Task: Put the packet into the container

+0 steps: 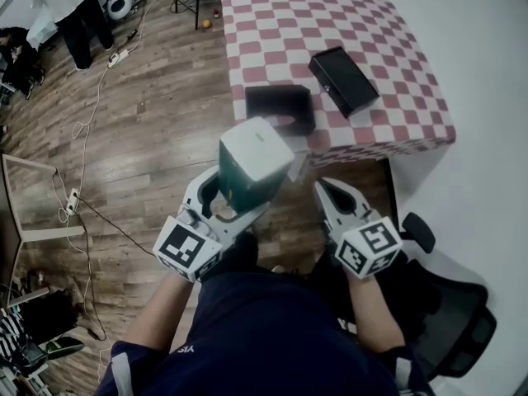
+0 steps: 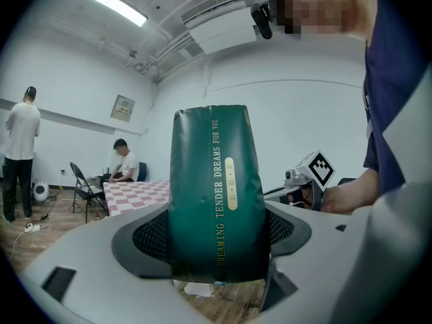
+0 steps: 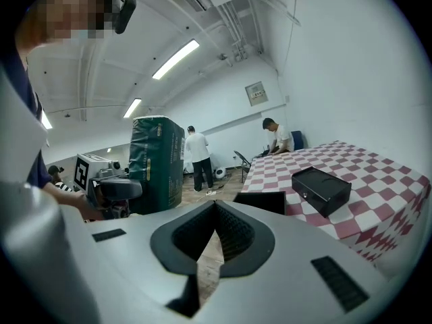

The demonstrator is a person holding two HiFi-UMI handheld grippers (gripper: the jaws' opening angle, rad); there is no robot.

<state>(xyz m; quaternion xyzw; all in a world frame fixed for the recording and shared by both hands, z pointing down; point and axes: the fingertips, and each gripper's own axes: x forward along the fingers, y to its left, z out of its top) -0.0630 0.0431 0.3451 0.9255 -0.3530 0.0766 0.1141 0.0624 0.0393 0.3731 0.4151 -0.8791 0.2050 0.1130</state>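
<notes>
A dark green packet (image 1: 254, 159) with gold lettering stands upright in my left gripper (image 1: 235, 200), which is shut on its lower part, held in the air in front of the table. The left gripper view shows the packet (image 2: 214, 194) filling the gap between the jaws. My right gripper (image 1: 323, 184) hangs to the right of it, shut with nothing in it, its tips meeting (image 3: 214, 204). An open black container (image 1: 280, 107) sits at the near edge of the checked table (image 1: 280, 31). From the right gripper view, the container (image 3: 263, 201) lies just ahead.
A second black box (image 1: 343, 79) lies to the right of the container on the table. An office chair (image 1: 450, 304) is at my lower right. Cables (image 1: 82, 139) run over the wood floor at left, where a person (image 1: 70, 7) stands far off.
</notes>
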